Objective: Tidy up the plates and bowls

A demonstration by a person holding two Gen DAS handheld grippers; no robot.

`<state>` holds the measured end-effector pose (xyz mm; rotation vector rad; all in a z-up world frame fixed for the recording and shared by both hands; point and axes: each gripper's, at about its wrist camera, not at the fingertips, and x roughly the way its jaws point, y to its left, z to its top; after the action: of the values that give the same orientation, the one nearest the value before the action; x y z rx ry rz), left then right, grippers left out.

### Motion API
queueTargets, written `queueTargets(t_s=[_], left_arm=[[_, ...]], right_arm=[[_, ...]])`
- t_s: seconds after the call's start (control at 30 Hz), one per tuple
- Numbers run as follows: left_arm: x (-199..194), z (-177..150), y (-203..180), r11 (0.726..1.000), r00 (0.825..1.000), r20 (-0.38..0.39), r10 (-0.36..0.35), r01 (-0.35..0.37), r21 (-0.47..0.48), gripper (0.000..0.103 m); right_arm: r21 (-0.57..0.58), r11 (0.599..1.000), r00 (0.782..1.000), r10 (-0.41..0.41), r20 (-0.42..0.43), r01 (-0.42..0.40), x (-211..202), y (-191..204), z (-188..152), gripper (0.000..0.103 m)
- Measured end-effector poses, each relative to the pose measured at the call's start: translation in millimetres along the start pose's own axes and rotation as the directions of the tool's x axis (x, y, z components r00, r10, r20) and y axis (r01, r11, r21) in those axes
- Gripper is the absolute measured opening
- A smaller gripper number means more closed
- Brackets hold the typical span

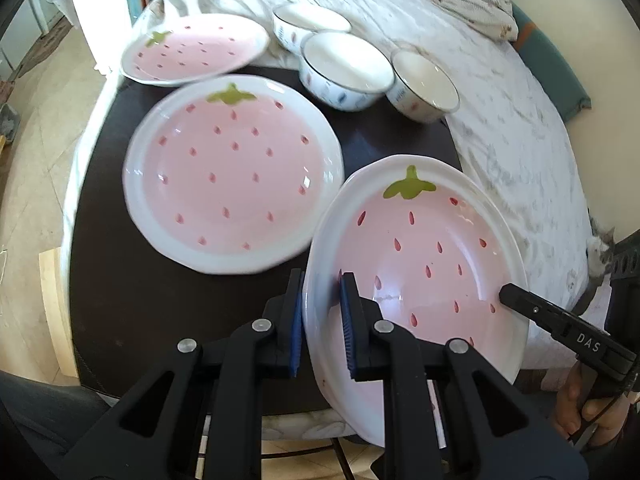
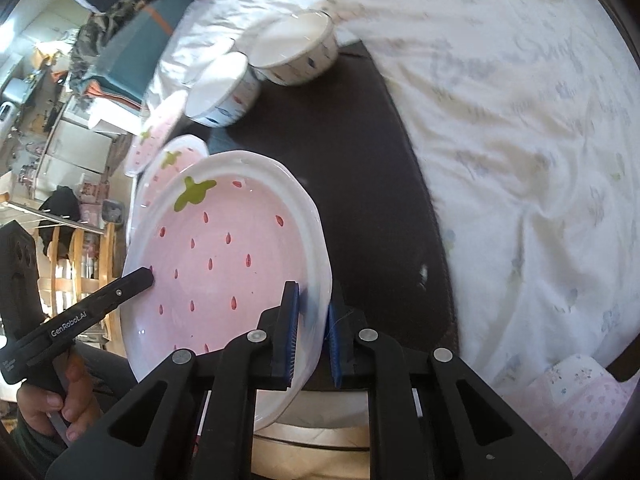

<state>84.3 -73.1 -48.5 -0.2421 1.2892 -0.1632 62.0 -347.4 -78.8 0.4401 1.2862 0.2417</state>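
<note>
left hand-held gripper clamped, right hand-held gripper — clamped

A dark brown mat lying on the tabletop, a white crumpled cloth with a faint floral print beside it, a teal cushion behind, a wooden chair, beige floor tiles

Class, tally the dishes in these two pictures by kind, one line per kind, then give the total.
Pink strawberry-pattern ceramic plates: 3, one held, one middle, one far
White ceramic bowls with droplet pattern: 3, far, middle, right
Total: 6
</note>
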Motion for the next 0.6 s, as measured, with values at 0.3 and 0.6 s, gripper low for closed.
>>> queueTargets(t_s=[0.3,0.6], left_arm=[[-19,24,45,0.998,0.999,0.027,0.031,-0.030,-0.061,0.013],[-38,56,84,0.993,0.994,0.078,0.072,-0.064,-0.095,0.015]], right_arm=[[-0.078,0.997,1.000,0.030,0.004,-0.030,19,53,29,0.015],[-0.122,0.990,0.996,0.080,0.038,-0.074,36,103,61,0.015]])
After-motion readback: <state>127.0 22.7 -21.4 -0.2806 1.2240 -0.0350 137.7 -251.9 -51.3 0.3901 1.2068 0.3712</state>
